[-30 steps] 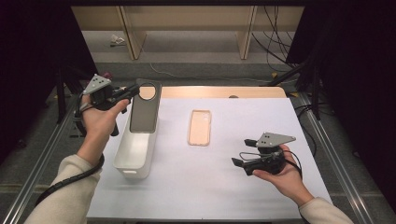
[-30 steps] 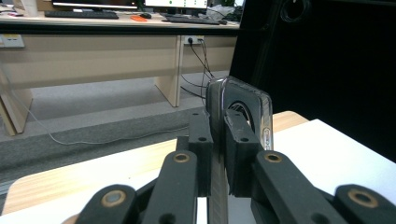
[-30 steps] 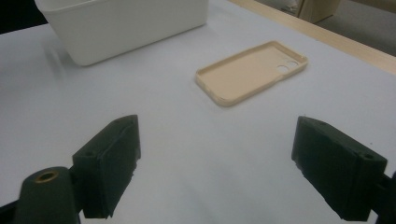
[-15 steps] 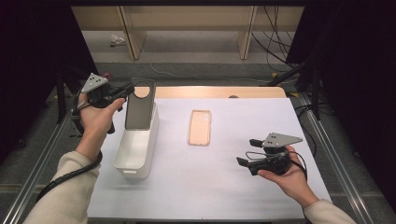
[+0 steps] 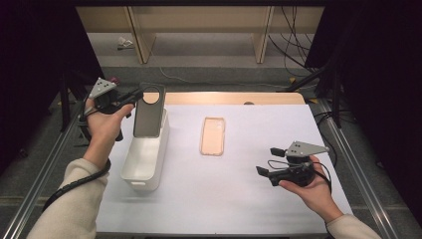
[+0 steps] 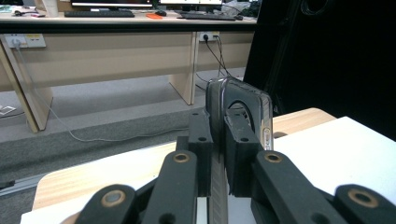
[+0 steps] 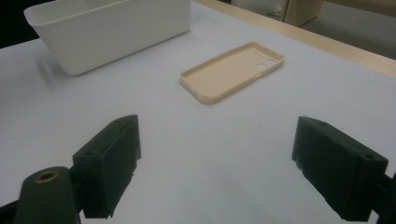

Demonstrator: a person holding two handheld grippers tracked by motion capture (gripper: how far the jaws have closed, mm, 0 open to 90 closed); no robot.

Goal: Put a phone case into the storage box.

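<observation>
Case (image 6: 243, 109) edge — behind tool (image 6: 218, 140) pads

A desk (image 5: 239, 209) is carrying a bin (image 5: 144, 159) toward its left side, and a phone case (image 5: 213, 135) is lying flat to the right of the bin, well apart from it. A second case (image 5: 149, 110) is standing upright above the bin's far end, pinched by the left gripper (image 5: 133, 97), which is reaching in from the left. The right gripper (image 5: 265, 162) is hovering near the desk's right front, nearer the person than the flat case and well apart from it.
</observation>
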